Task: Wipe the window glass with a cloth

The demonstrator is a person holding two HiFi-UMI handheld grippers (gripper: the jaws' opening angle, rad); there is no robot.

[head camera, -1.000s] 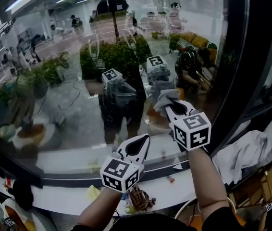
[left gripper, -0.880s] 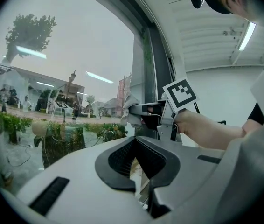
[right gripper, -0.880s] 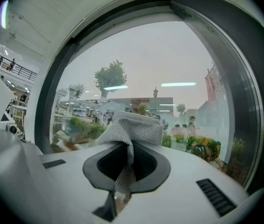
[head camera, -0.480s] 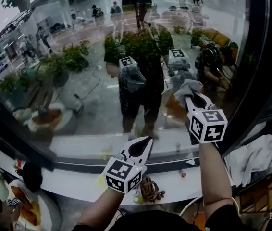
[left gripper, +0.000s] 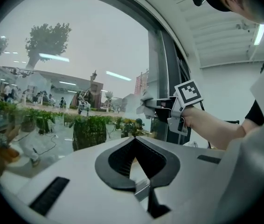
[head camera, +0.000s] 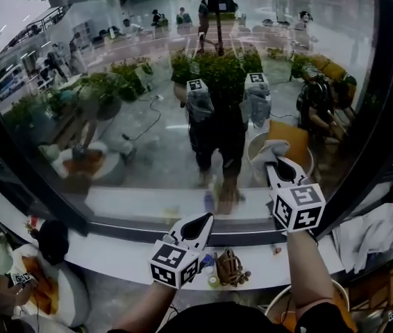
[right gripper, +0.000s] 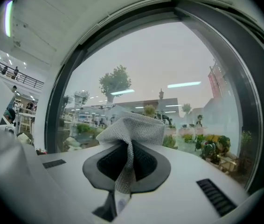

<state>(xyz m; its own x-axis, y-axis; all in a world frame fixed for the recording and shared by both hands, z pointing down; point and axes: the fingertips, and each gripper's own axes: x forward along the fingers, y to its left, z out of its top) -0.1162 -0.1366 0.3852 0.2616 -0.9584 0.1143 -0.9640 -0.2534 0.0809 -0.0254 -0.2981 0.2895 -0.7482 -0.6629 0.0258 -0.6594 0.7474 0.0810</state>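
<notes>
Head view first, Sam: where is the cloth (head camera: pixel 269 149)?

Low on the right side of the window glass (head camera: pixel 148 116), Jo, close to the black frame (head camera: pixel 385 116). It's bunched up at the tip of the right gripper (head camera: pixel 273 162), which is raised well above the white sill (head camera: pixel 113 255). Whether the cloth actually touches the pane, I can't tell from here.

Right gripper view gives us the grip, doesn't it?

It does! The jaws of the right gripper (right gripper: pixel 131 143) are pinched on a strip of that grey knitted cloth (right gripper: pixel 133 127), and the rest fans out above the tips towards the glass.

And the left gripper (head camera: pixel 205 219)?

Lower down and nearer the person, over the sill, pointing up at the pane. Left gripper view shows the left gripper (left gripper: pixel 134 139) with its jaws pressed together, tips meeting, nothing between them. Beyond those tips you can see the other gripper (left gripper: pixel 156 105) off to the right, cloth (left gripper: pixel 146 101) out in front of it.

Anything else down there?

A brown tangled object (head camera: pixel 230 268) on the sill between the two arms, and a heap of white fabric (head camera: pixel 380 224) at the far right.
</notes>
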